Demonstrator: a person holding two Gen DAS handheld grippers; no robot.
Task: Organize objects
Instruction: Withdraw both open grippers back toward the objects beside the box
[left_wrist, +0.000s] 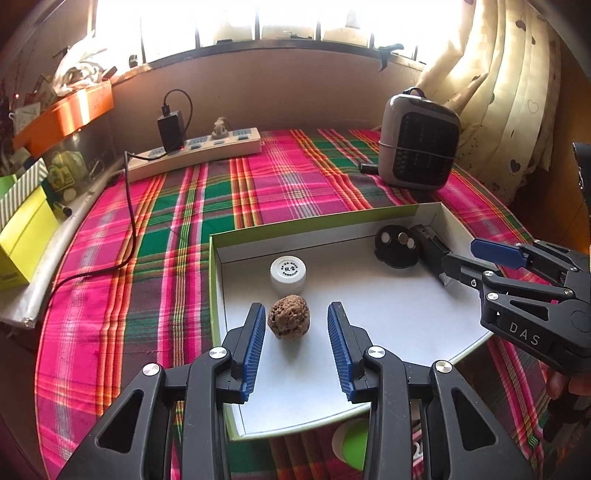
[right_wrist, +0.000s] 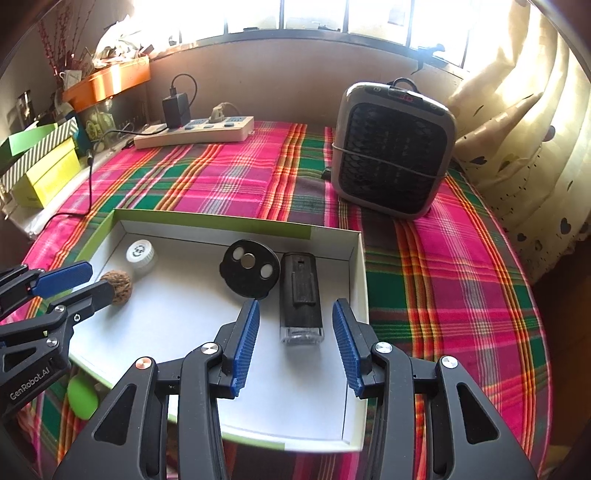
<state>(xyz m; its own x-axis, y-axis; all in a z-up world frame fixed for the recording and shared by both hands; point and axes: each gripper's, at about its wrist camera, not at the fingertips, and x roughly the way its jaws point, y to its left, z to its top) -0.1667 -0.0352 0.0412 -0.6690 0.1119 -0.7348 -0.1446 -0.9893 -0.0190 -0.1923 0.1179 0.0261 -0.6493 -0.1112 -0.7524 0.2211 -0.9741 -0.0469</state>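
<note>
A shallow white box with a green rim (left_wrist: 314, 225) (right_wrist: 221, 219) lies on the plaid tablecloth. Inside it are a brown walnut (left_wrist: 289, 320) (right_wrist: 120, 286), a small white jar (left_wrist: 288, 273) (right_wrist: 140, 254), a black disc with round inserts (left_wrist: 397, 245) (right_wrist: 249, 273) and a black rectangular device with a clear end (left_wrist: 430, 245) (right_wrist: 300, 295). My left gripper (left_wrist: 296, 307) (right_wrist: 99, 280) is open, its pads either side of the walnut without touching it. My right gripper (right_wrist: 296, 303) (left_wrist: 461, 256) is open around the black device, clear of its sides.
A grey fan heater (left_wrist: 419, 144) (right_wrist: 391, 147) stands at the back right, near the curtain (right_wrist: 517, 129). A power strip (left_wrist: 195, 149) with a charger and a trailing black cable lies at the back left. Yellow-green boxes (left_wrist: 22, 236) sit at the left edge. A green round object (right_wrist: 83, 397) shows below the box.
</note>
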